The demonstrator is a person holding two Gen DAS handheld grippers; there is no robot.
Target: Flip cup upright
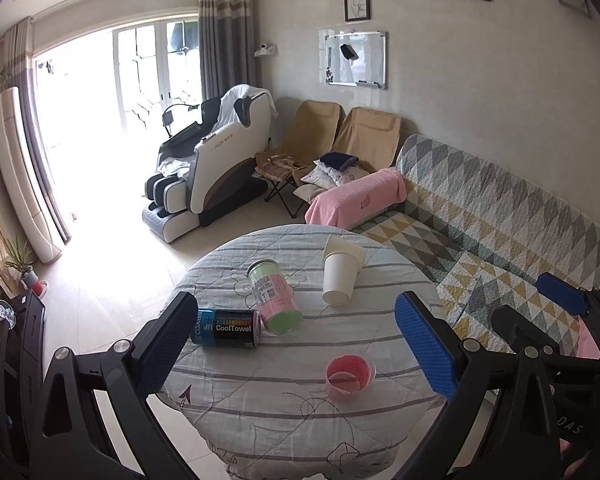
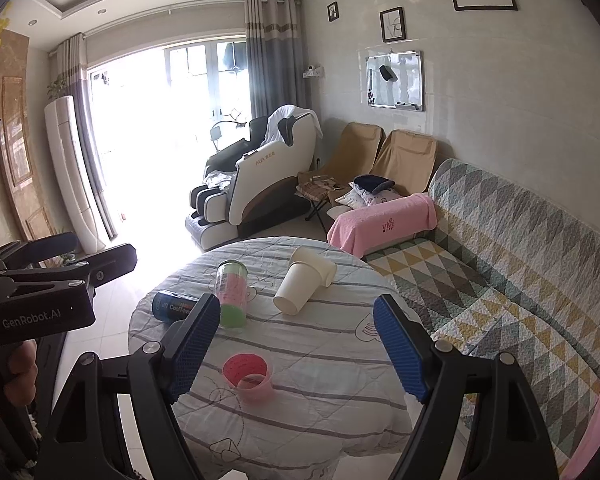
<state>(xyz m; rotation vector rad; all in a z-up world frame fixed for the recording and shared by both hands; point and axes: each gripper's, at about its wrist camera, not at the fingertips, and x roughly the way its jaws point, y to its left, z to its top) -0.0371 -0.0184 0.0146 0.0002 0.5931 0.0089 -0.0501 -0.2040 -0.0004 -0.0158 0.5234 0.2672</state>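
Both grippers spread wide, empty. White paper cup (image 2: 300, 287) lies tipped, ahead of right gripper (image 2: 298, 354) fingers, long axis running away-right, mouth toward them. Left gripper (image 1: 296, 346) similarly far; cup ahead-right.

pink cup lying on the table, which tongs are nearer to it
Right, though only slightly. The pink cup lies just ahead of the open right tongs; the left tongs hang open beside them, a bit farther back.

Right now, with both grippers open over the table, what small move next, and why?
Probably ease the right gripper toward the pink cup: it lies on its side nearest those open fingers, untouched. The two white paper cups lie farther back.
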